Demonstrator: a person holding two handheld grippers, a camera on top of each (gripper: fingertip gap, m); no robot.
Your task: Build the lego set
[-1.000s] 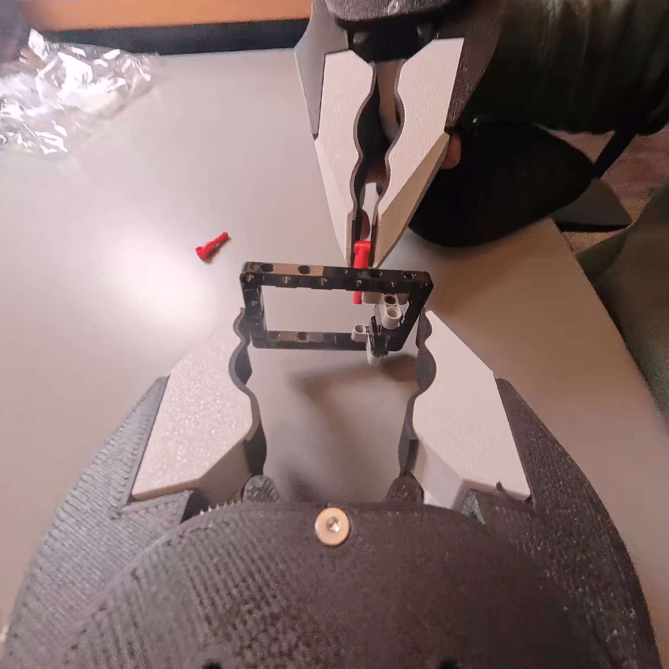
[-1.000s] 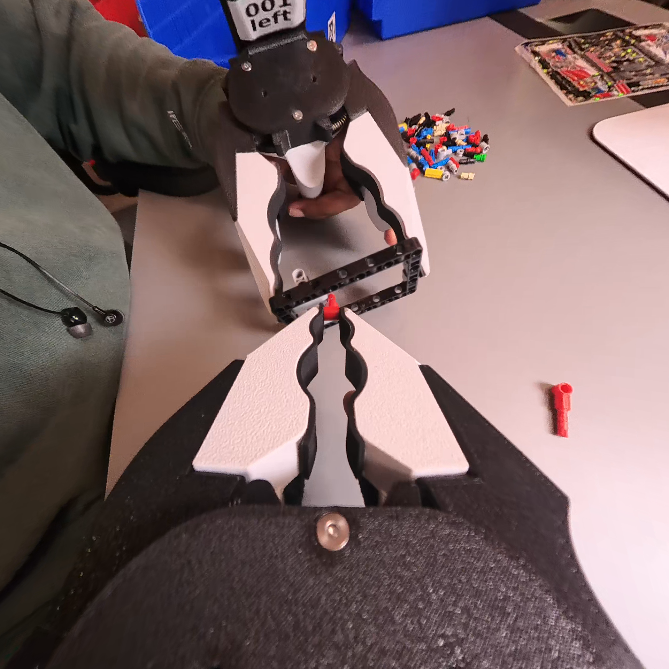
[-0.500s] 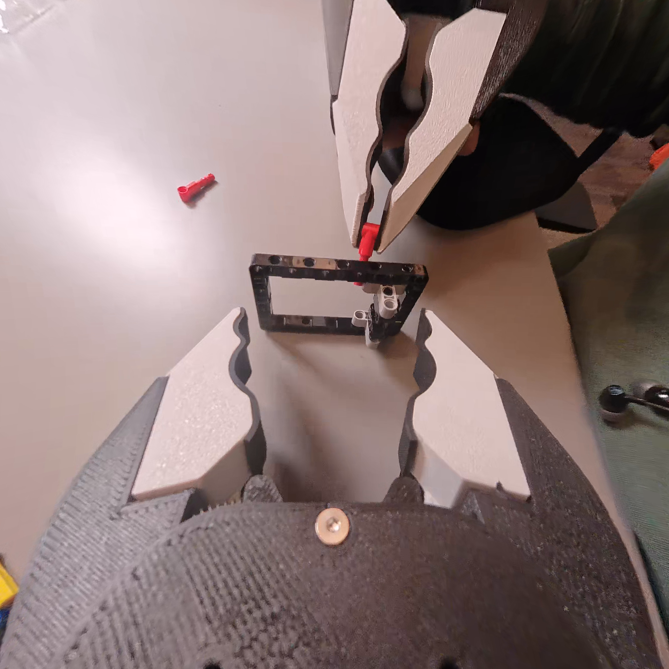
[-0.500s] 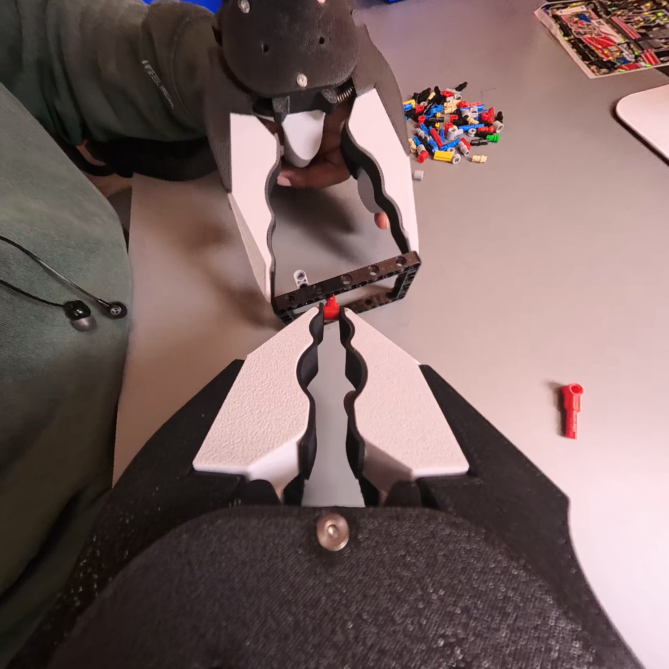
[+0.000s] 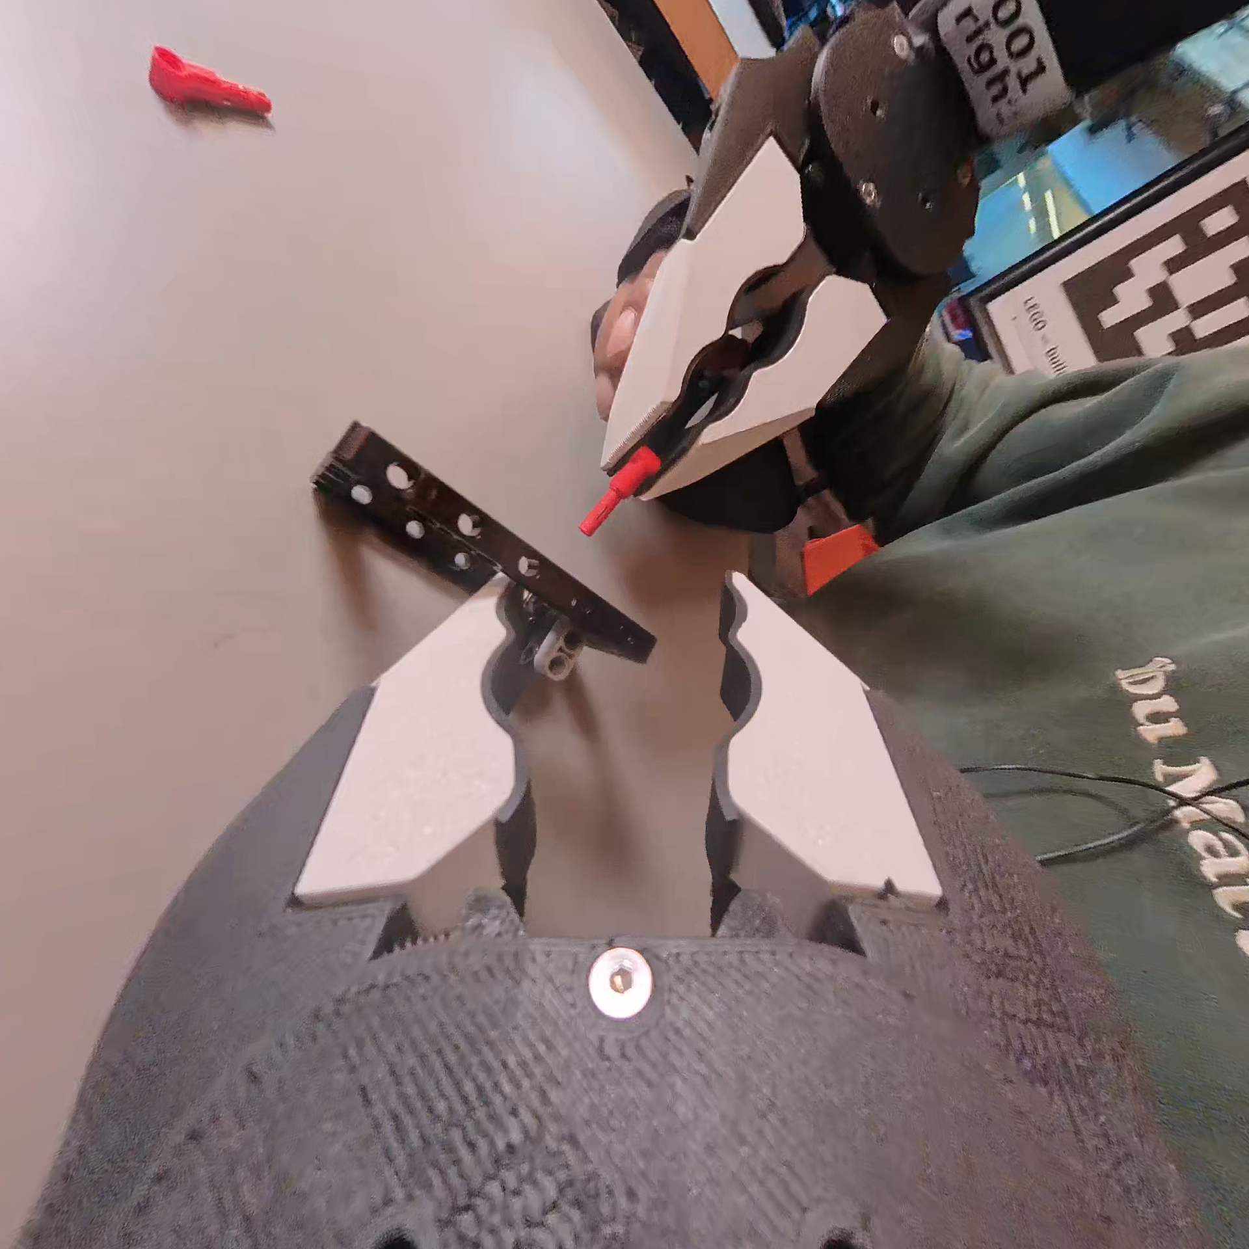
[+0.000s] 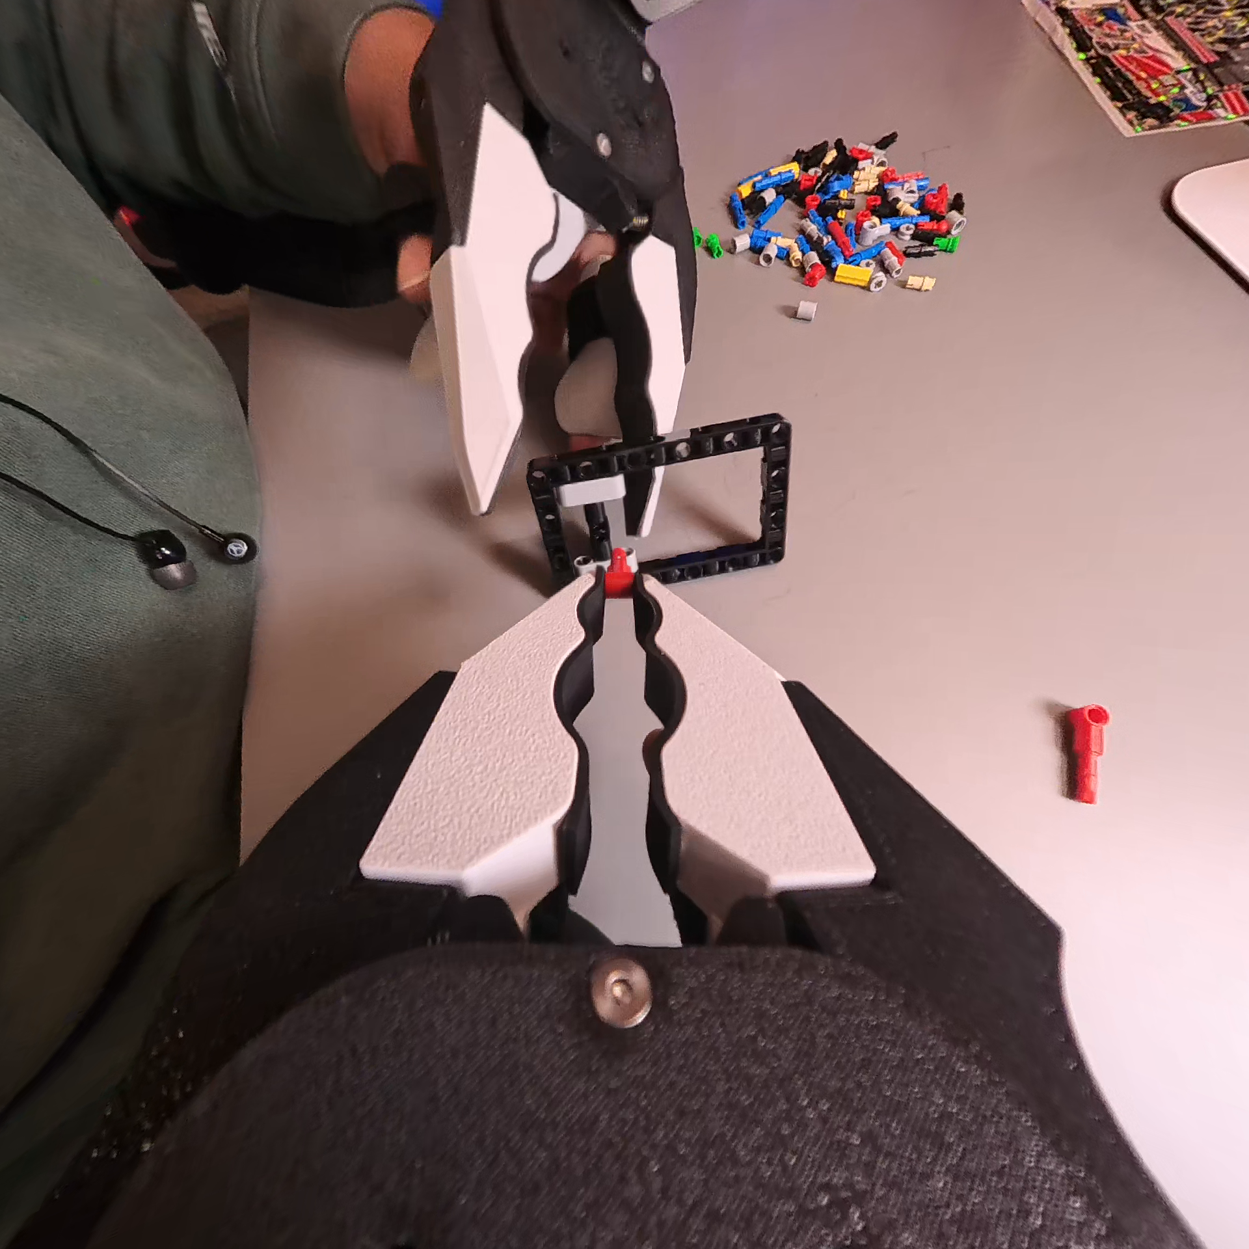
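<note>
A black rectangular lego frame [image 5: 466,541] stands on edge on the grey table [image 5: 203,405], with grey connector pieces [image 5: 557,652] at one end. My left gripper [image 5: 615,591] is open. That end of the frame lies between its fingers, and the left fingertip [image 5: 497,601] is against it. My right gripper [image 6: 616,591] is shut on a small red pin [image 6: 616,574], held just in front of the frame [image 6: 770,493] near a grey connector. In the left wrist view the red pin [image 5: 618,490] hangs a little apart from the frame.
A second red pin [image 6: 1086,750] lies loose on the table to the right. A pile of small coloured lego pieces [image 6: 845,216] and an instruction booklet [image 6: 1162,61] are farther back. The person's green sleeve and earbuds [image 6: 196,551] are on the left. Both grippers' tips are close together, under 4 cm apart.
The left gripper has rolled sideways and closed in on the frame's connector end. The frame now stands at a different angle. The right gripper has drawn the red pin back from the frame's top beam.
</note>
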